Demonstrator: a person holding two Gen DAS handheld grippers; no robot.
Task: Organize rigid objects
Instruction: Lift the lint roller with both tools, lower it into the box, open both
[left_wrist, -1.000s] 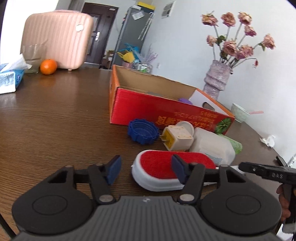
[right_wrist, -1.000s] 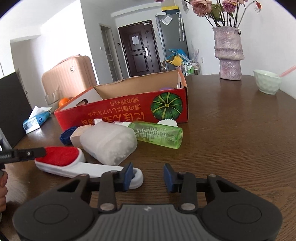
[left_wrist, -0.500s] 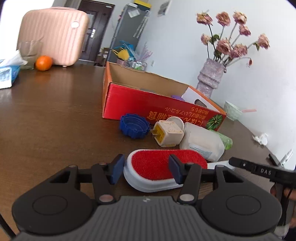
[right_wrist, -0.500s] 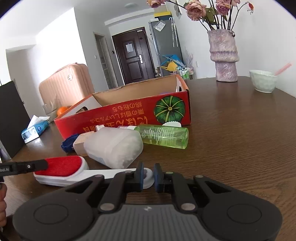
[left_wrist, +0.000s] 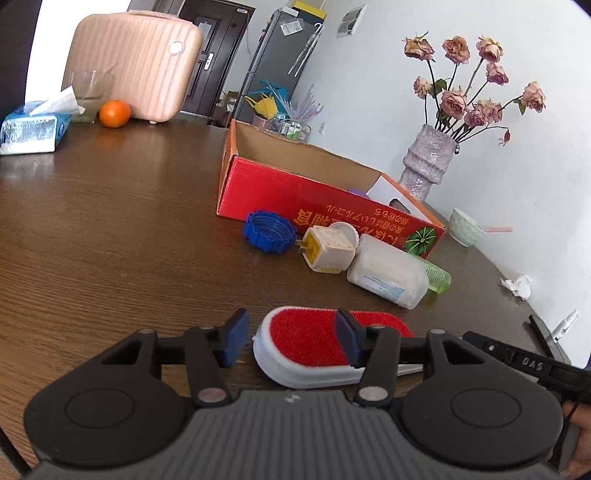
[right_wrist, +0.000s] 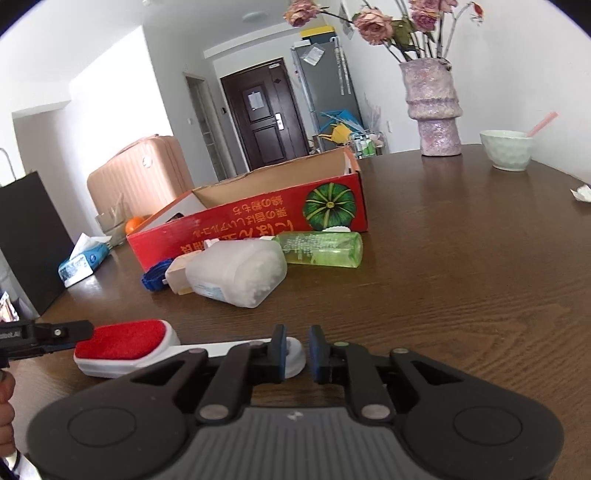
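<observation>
A white brush with a red pad (left_wrist: 314, 343) (right_wrist: 125, 341) lies on the brown table (left_wrist: 110, 236). My left gripper (left_wrist: 291, 338) is open, its fingers on either side of the brush head, not closed on it. My right gripper (right_wrist: 297, 352) is shut on the end of the brush's white handle (right_wrist: 295, 356). A blue cap (left_wrist: 269, 232), a beige plug adapter (left_wrist: 327, 248), a white bottle (left_wrist: 388, 276) (right_wrist: 236, 273) and a green bottle (right_wrist: 319, 249) lie in front of the open red cardboard box (left_wrist: 325, 206) (right_wrist: 251, 221).
At the back left of the table are a pink suitcase (left_wrist: 136, 64), an orange (left_wrist: 115, 113), a glass and a tissue pack (left_wrist: 31, 125). A flower vase (right_wrist: 434, 107), a green bowl (right_wrist: 508, 149) and crumpled paper (left_wrist: 517, 286) stand at the right.
My right gripper has closed from open onto the brush handle's end. The left gripper stayed open around the brush head and pulled back slightly.
</observation>
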